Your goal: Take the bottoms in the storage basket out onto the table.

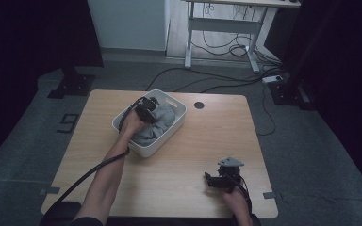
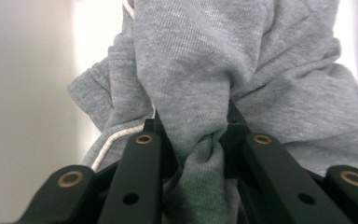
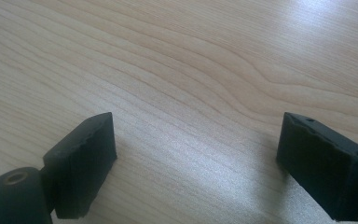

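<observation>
Inside white bin: grey garment (bunched), left gripper clamped on it; right gripper apart.

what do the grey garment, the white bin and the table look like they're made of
Grey garment: soft knit, probably cotton jersey; fine ribbed weave, bunching between the left gripper jaws.
White bin: likely moulded plastic; smooth, with rounded corners.
Table: wood or wood-look laminate; pale grain lines, slight sheen.

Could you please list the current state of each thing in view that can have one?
Left gripper: shut on a fold of the grey sweatshirt, down in the bin.
Grey sweatshirt: crumpled inside the bin, pinched.
White bin: upright on the table, holding the sweatshirt.
Right gripper: open, nothing between the jaws, over bare wooden table.
</observation>
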The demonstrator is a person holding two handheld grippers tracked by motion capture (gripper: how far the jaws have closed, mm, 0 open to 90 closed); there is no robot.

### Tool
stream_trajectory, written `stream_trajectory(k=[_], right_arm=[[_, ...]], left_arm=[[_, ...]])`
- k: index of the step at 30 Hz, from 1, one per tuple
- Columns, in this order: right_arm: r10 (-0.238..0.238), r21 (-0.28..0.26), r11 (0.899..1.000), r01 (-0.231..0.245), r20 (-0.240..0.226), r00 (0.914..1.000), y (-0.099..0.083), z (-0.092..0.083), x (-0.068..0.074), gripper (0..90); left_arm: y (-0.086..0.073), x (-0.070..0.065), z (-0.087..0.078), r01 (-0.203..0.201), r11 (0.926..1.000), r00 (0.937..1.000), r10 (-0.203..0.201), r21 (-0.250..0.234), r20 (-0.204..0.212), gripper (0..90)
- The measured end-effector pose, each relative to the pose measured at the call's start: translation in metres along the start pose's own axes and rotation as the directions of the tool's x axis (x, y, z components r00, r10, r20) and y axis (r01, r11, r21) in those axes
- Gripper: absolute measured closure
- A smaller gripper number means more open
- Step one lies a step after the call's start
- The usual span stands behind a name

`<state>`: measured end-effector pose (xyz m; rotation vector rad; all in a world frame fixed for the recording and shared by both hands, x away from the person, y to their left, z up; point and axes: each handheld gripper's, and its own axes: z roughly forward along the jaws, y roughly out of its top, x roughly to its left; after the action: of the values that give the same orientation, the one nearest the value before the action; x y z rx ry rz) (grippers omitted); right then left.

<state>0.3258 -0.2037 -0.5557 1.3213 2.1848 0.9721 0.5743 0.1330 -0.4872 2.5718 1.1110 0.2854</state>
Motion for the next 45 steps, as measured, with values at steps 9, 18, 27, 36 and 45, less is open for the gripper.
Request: stream_trajectory(k=[9,18,27,36,45], right_arm=[[0.000,0.000,1.000,0.000,0.000,1.0000,0.000,0.000,0.000,11.4],[0.000,0.000,1.000,0.000,-0.001,1.0000,0.000,0.000,0.000,11.4],[-0.001,0.000,1.000,0.001,0.000,1.0000,0.000,0.000,0.000,11.4],[0.000,0.000,1.000,0.000,0.000,1.0000,0.000,0.000,0.000,11.4],[0.000,-0.001,1.000,0.000,-0.001,1.0000,0.000,0.000,0.000,11.4]], left_arm=[[-0.005,0.010,-0.029,0.046,0.9901,0.9934,-0.031,-0.133,0.111,76.0],[-0.012,0.018,-0.068,0.101,0.9593,0.9801,-0.051,-0.264,0.192,75.8],[-0.020,0.018,-0.100,0.103,0.9304,0.9806,-0.035,-0.352,0.193,75.8],[-0.022,0.017,-0.128,0.119,0.9046,0.9822,-0.047,-0.409,0.182,75.8],[-0.016,0.009,-0.164,0.098,0.8794,0.9867,-0.025,-0.466,0.161,75.9]])
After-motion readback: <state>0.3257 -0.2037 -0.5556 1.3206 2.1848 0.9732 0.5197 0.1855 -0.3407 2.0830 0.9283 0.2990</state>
